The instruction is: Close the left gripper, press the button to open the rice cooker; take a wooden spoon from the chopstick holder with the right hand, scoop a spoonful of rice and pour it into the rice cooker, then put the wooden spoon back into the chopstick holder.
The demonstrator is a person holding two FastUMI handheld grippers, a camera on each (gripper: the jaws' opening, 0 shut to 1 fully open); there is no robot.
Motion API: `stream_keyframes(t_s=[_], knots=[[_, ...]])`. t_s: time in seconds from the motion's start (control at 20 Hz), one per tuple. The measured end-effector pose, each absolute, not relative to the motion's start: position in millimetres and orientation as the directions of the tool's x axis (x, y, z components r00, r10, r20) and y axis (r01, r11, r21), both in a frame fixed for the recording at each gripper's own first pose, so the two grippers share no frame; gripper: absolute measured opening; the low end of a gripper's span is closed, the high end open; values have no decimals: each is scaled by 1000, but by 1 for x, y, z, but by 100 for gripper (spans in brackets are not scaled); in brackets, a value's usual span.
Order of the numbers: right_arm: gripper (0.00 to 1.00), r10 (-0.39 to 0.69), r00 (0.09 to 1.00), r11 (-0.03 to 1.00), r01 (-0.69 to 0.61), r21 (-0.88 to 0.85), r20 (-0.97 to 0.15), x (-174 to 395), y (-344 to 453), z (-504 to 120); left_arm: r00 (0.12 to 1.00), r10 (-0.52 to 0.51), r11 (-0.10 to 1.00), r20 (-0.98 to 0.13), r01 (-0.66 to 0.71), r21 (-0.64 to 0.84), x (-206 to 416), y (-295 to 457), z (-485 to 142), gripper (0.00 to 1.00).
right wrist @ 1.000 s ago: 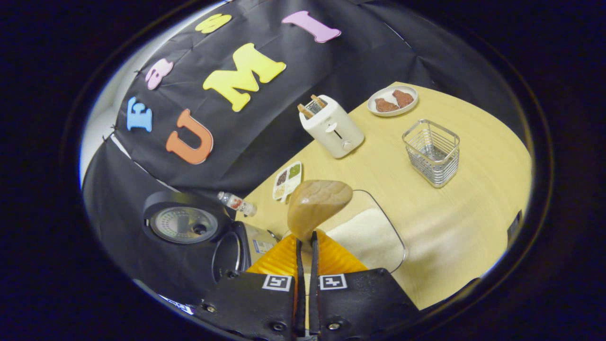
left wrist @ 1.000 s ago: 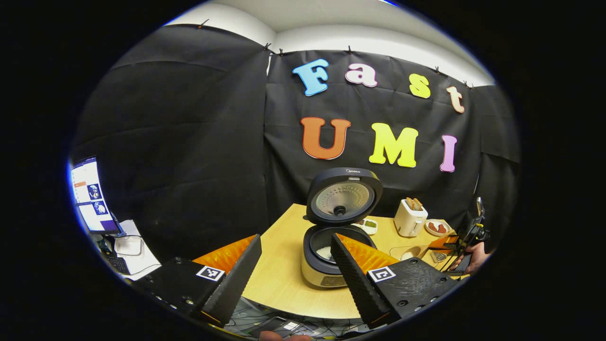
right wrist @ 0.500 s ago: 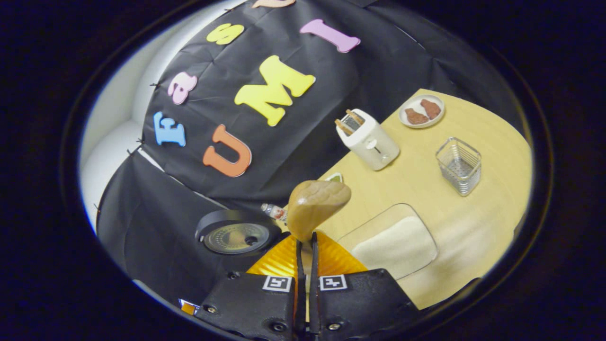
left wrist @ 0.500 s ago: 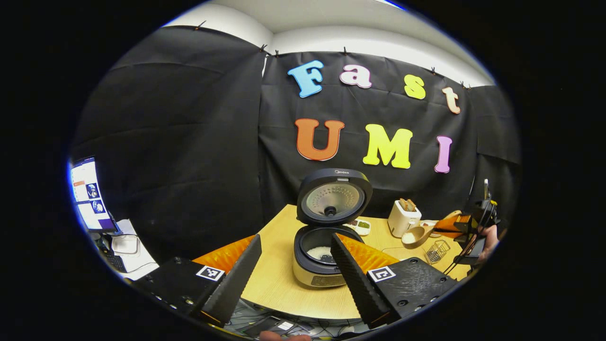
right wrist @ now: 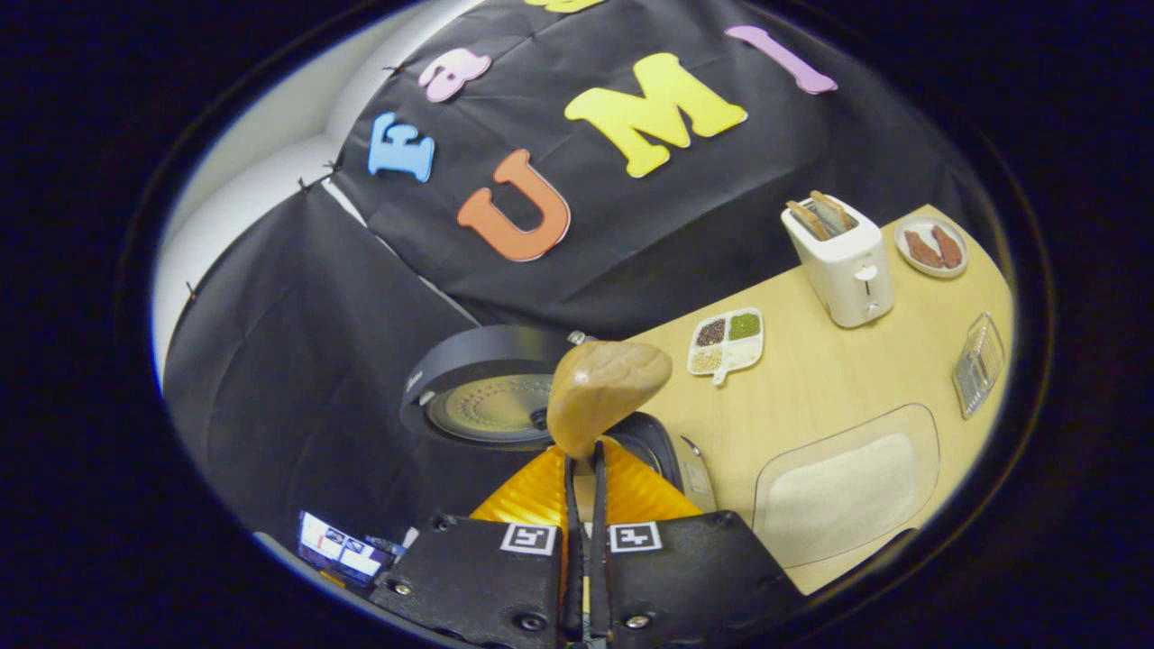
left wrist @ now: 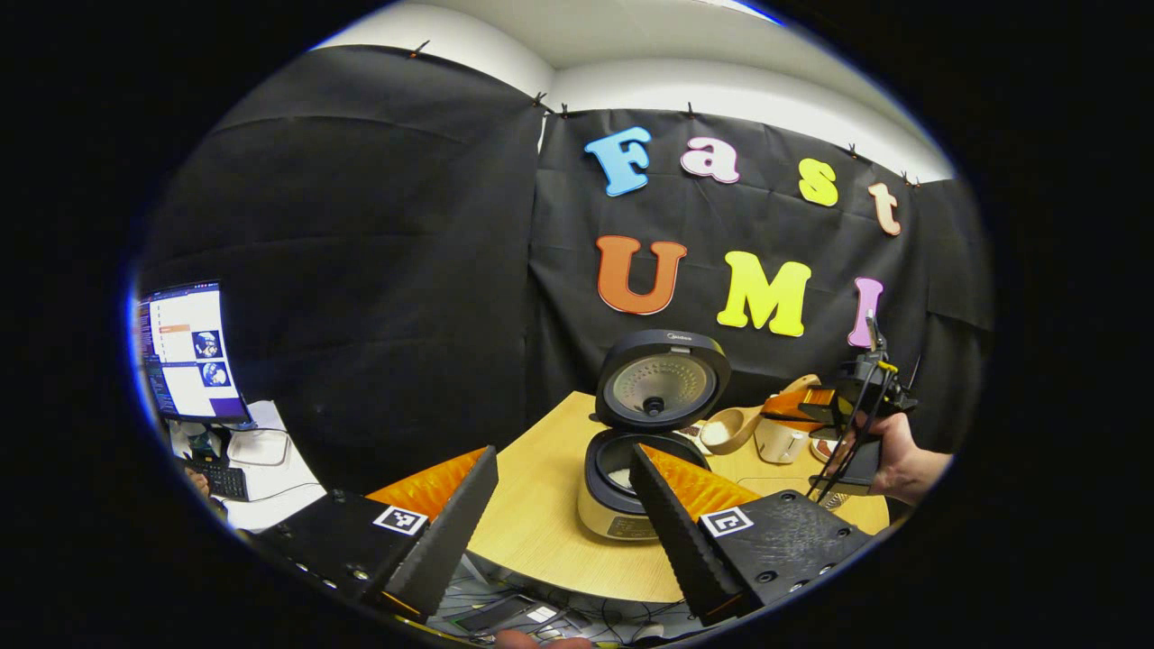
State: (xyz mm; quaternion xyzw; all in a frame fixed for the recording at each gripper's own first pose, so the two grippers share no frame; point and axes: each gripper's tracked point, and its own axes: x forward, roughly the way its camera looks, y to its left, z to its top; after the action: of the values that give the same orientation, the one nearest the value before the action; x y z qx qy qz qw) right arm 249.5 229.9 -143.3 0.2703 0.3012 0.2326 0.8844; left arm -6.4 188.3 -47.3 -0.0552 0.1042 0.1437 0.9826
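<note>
right tool (right wrist: 583, 469): fingers pinched on wooden spoon (right wrist: 606, 393) handle, bowl just ahead of tips, over the open rice cooker (right wrist: 541, 410) | left tool (left wrist: 563, 532): fingers spread wide, holding nothing, rice cooker ahead between them on the surface (left wrist: 541, 532) | rice tray (right wrist: 843, 491) right of right tool | chopstick holder (right wrist: 978, 363) far right

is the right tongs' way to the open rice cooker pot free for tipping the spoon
Probably yes: the lid stands up, the pot is uncovered, and the spoon in the right tongs hangs just beside it with nothing between.
</note>
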Motion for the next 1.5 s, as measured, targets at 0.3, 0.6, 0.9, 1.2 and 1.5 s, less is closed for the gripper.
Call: stream_keyframes(t_s=[0.3,0.6,0.9,1.2,1.5], knots=[[8,523,712,846,-367,386,-469,260,261,-161,921,316,936,-228,-341,-82,-20,204,-47,95],[8,495,729,866,-462,192,-474,268,277,-153,917,338,927,-211,-363,-90,-15,213,-48,95],[8,474,754,857,-513,45,-454,270,285,-138,915,350,921,-200,-375,-104,-14,220,-50,95],[8,473,765,811,-572,-123,-438,263,294,-126,915,354,920,-192,-378,-107,-14,225,-51,95],[8,471,780,762,-595,-256,-412,255,303,-116,924,331,931,-190,-353,-91,-13,222,-51,95]])
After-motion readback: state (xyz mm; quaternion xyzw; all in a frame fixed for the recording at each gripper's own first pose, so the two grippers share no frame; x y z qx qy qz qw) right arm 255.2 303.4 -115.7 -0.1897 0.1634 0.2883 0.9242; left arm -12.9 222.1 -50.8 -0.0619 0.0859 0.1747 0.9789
